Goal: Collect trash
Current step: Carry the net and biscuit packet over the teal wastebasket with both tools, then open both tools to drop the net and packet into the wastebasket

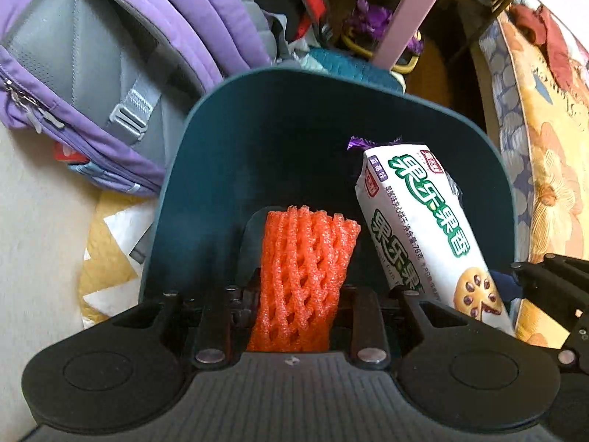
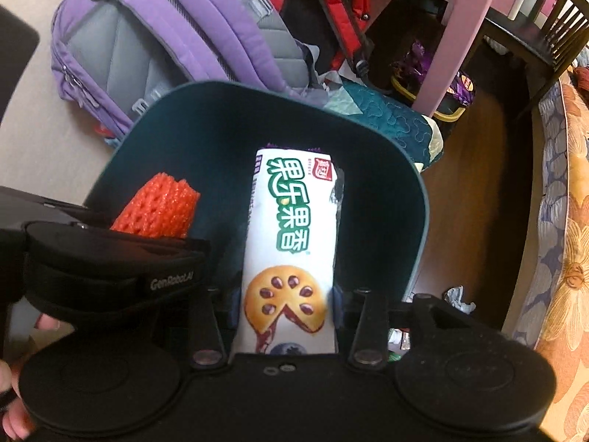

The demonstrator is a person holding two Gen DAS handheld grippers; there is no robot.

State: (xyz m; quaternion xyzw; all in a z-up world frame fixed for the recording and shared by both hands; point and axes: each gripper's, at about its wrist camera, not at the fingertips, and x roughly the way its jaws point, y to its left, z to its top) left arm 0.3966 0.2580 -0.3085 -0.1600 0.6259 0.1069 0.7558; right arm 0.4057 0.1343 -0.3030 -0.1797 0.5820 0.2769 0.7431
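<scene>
A dark teal bin (image 1: 279, 140) opens below both grippers. My left gripper (image 1: 300, 289) points down into it, shut on an orange foam fruit net (image 1: 305, 258) whose free end reaches into the bin. My right gripper (image 2: 287, 294) is shut on a white biscuit packet (image 2: 291, 221) with green lettering, whose far end lies inside the teal bin (image 2: 383, 202). The packet (image 1: 423, 221) stands just right of the net in the left wrist view. The net (image 2: 158, 210) shows at the left in the right wrist view.
A purple and grey backpack (image 1: 92, 73) lies against the bin's far left side, with a red bag (image 2: 331, 11) behind it. A pink table leg (image 2: 464, 33), a yellow basket (image 2: 447, 110) and a teal quilt (image 2: 397, 121) sit beyond. Floral bedding (image 2: 567, 239) runs along the right. Crumpled paper (image 2: 458, 296) lies on the wood floor.
</scene>
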